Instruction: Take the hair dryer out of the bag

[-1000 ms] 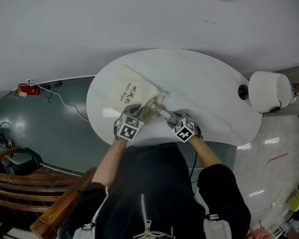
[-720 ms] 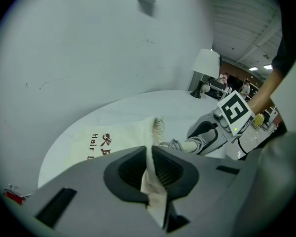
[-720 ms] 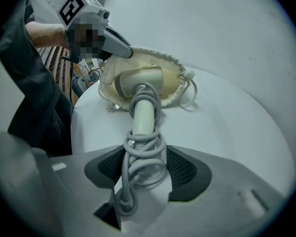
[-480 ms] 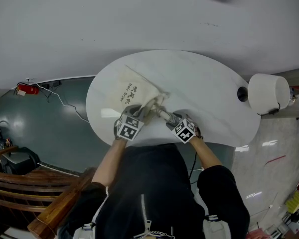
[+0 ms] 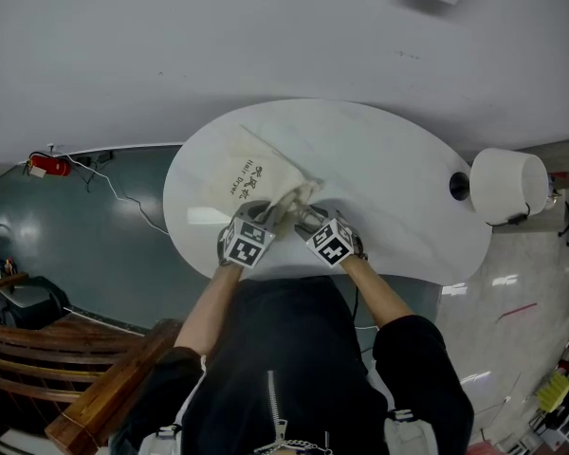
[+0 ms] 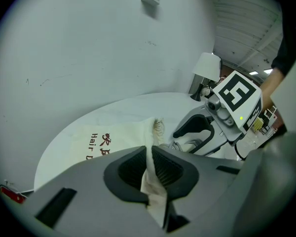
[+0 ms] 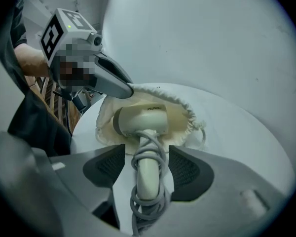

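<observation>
A cream drawstring bag (image 5: pixel 249 176) printed "Hair Dryer" lies on the white oval table (image 5: pixel 398 183). My left gripper (image 6: pixel 149 166) is shut on a fold of the bag's rim and holds the mouth (image 7: pixel 183 113) up. The white hair dryer (image 7: pixel 139 120) lies with its head inside the open mouth. Its handle (image 7: pixel 147 177), wrapped in grey cord, sticks out toward me. My right gripper (image 7: pixel 147 158) straddles that handle with its jaws wide, and the pads stand clear of it on both sides. In the head view the two grippers (image 5: pixel 266 220) (image 5: pixel 309 222) sit close together at the table's near edge.
A white lamp (image 5: pixel 505 185) stands beyond the table's right end. A pale wall runs behind the table. On the teal floor to the left lie a red object (image 5: pixel 40 165) and a cable. Wooden furniture (image 5: pixel 47 349) is at the lower left.
My right gripper has shifted left, closer to the left gripper and the bag's mouth. The left gripper and the bag have stayed put.
</observation>
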`<state>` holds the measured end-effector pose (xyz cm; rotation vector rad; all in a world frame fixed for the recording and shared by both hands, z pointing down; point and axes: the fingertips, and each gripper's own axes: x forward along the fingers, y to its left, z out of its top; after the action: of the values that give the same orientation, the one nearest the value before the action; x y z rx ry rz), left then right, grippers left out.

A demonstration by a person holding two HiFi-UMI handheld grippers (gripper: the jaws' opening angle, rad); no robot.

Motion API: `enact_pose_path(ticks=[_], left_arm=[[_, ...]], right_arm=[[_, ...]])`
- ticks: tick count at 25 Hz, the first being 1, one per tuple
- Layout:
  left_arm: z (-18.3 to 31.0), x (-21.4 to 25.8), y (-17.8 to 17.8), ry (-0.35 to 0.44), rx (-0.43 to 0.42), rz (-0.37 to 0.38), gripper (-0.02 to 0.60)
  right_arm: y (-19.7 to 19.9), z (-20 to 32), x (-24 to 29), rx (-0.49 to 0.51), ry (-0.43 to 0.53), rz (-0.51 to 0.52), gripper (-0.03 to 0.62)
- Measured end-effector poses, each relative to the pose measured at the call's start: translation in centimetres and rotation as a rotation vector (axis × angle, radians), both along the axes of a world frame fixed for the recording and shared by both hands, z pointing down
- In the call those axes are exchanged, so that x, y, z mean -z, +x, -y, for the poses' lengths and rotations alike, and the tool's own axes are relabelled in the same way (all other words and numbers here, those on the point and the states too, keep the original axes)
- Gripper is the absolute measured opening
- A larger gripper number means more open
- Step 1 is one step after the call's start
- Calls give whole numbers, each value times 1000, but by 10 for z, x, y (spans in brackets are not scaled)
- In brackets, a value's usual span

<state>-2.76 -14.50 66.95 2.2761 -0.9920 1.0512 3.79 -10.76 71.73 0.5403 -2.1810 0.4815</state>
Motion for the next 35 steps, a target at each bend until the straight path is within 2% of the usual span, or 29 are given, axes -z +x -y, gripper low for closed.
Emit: enact_pose_path(ticks=[15, 24, 31, 35], left_arm=[[2, 2, -1, -3, 4, -30, 37], [5, 3, -1, -6, 13, -47, 37], [6, 2, -4, -12, 11, -53, 37], [6, 2, -6, -11, 12, -56, 37]], right_arm=[[-25, 13, -28, 57, -42, -113, 276], [-35, 15, -45, 62, -84, -140, 276], [-37, 18, -50, 42, -12, -170, 264], [-38, 17, -50, 22, 21, -138, 264]])
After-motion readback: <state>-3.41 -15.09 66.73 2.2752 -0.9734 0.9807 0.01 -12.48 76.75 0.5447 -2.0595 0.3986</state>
